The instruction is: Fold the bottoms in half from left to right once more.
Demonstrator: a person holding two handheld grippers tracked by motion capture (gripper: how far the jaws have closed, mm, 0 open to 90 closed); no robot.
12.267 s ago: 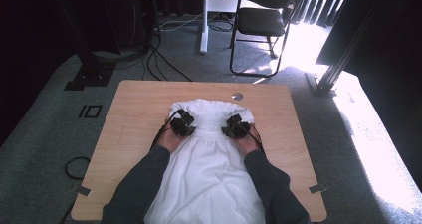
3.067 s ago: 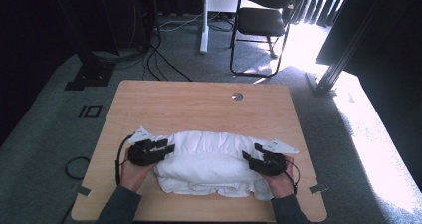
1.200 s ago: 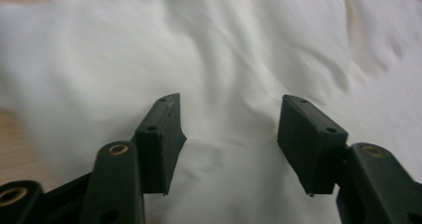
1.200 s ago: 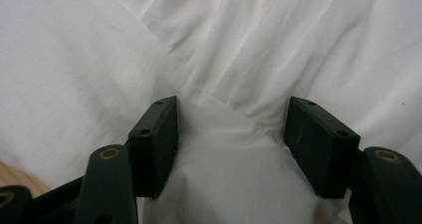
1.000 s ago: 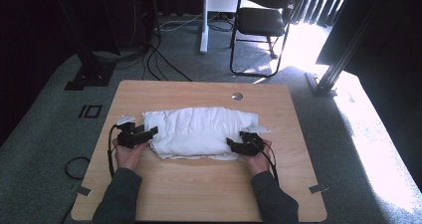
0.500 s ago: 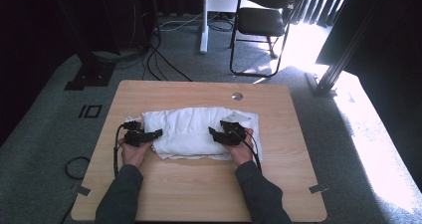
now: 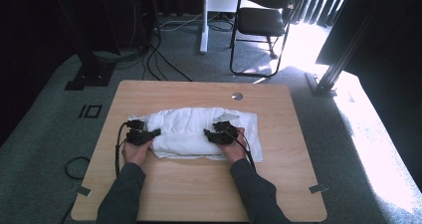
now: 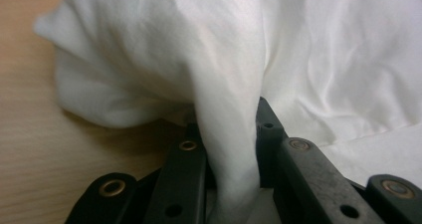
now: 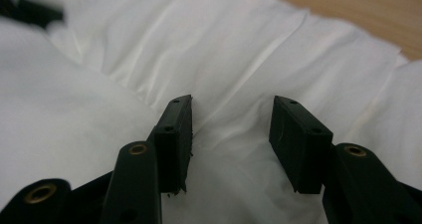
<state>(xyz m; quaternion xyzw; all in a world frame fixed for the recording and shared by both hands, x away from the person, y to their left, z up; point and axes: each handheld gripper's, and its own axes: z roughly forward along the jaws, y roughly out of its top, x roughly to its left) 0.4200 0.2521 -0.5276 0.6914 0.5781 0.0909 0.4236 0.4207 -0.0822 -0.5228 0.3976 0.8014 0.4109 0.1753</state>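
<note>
A folded white cloth (image 7: 191, 133) lies across the middle of the wooden table (image 7: 199, 194), its long side running left to right.

Left gripper (image 7: 155, 132): positioned at the cloth's left end. Its jaws have just been closing, and in the left gripper view they pinch a gathered fold of the cloth (image 8: 226, 134) between them. The fold rises out of the jaws and covers the pad faces, so the contact surfaces are hidden. The jaw bases are cut off by the bottom edge of that view.

Right gripper (image 7: 206, 133): positioned over the right half of the cloth, well in from the right edge. Its jaws have just been closing. In the right gripper view (image 9: 230, 119) they stand partly apart over the wrinkled fabric (image 9: 239, 64), with a slight ridge of cloth between them; the pads do not press on it. Whether the jaw tips touch the cloth surface cannot be made out.

In the high view both grippers are small and dark, and jaw detail there cannot be read. The forearms are cut off at the bottom edge. A dark blurred shape (image 9: 30, 10) at the upper left of the right gripper view cannot be identified
</note>
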